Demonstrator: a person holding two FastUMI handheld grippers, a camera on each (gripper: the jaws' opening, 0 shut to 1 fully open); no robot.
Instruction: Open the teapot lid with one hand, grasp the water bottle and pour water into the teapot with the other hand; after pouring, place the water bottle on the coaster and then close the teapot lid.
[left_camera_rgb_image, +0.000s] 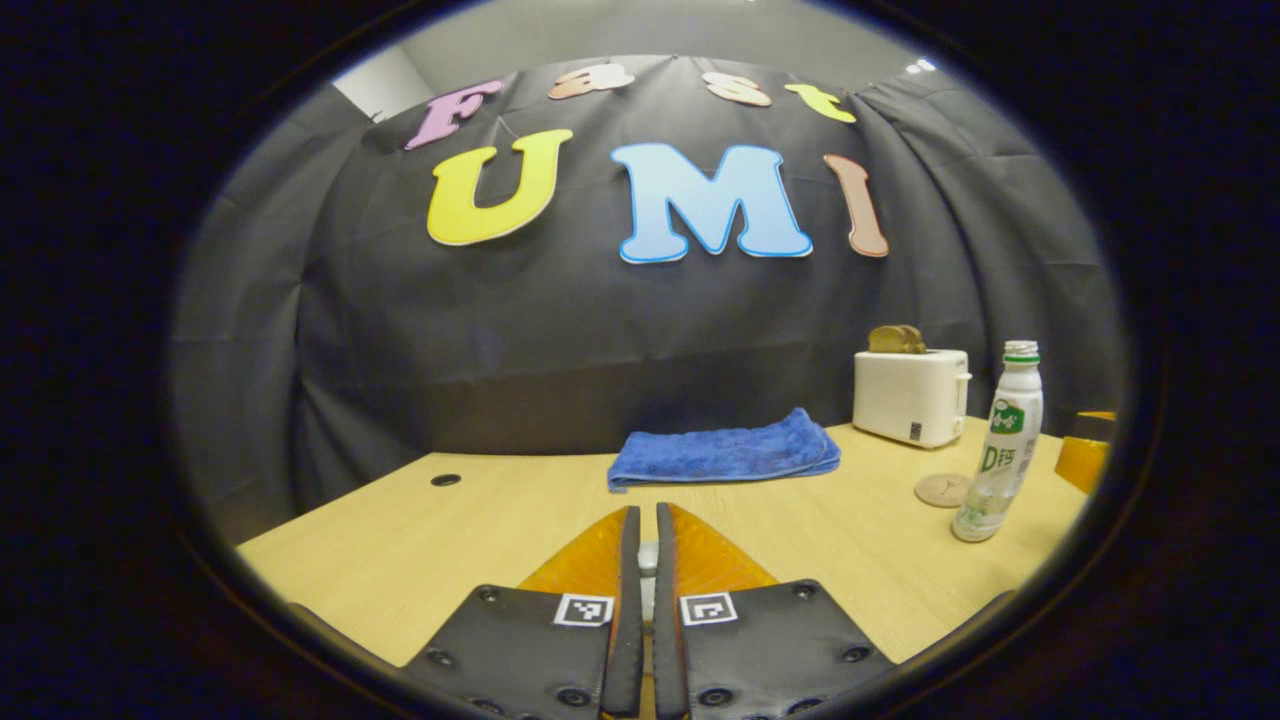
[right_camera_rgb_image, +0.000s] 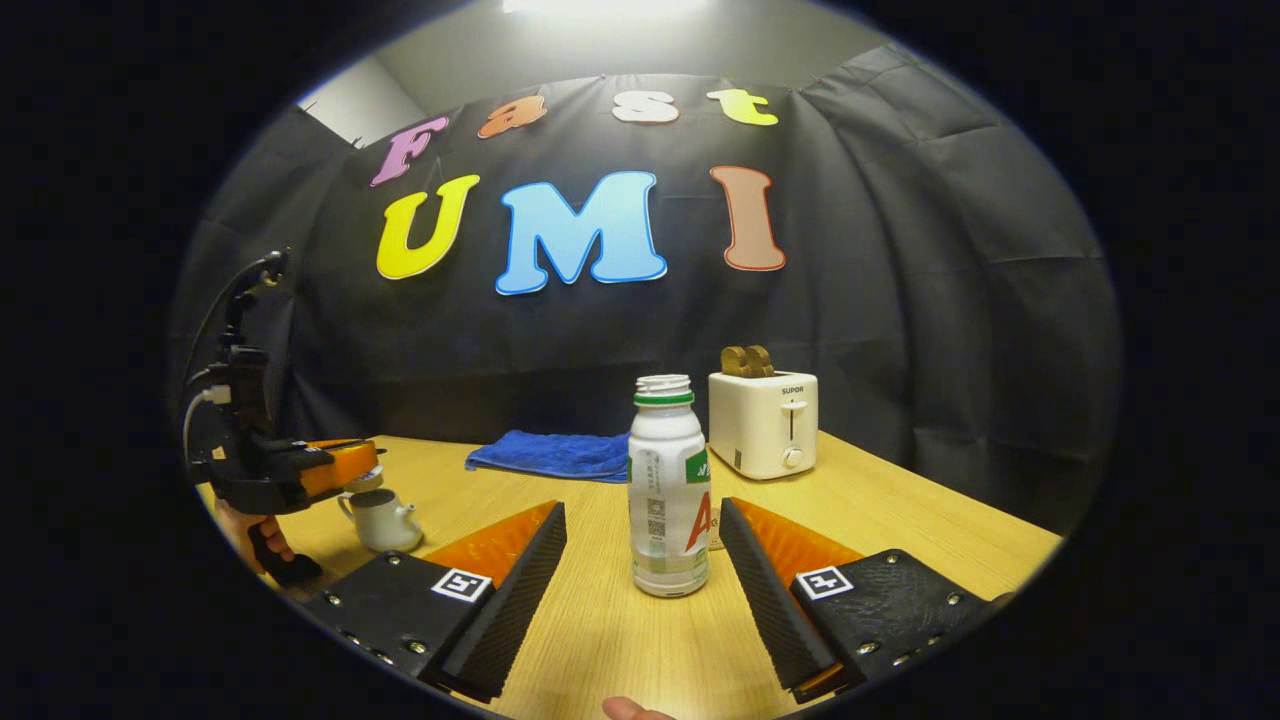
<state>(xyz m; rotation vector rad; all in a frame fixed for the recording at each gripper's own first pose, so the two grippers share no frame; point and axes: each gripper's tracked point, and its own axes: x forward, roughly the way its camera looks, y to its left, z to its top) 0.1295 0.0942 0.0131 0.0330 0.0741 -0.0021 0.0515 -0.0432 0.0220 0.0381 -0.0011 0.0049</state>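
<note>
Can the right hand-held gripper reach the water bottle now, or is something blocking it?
Probably yes. The right hand-held gripper is open, and the water bottle stands upright on the table between its fingers, nothing between them.

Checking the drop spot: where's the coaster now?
Left gripper view, right side: the coaster lies flat on the table, just left of the water bottle, before the toaster.

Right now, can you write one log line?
left gripper: shut on lid | right gripper: open around bottle | teapot: on table
</note>
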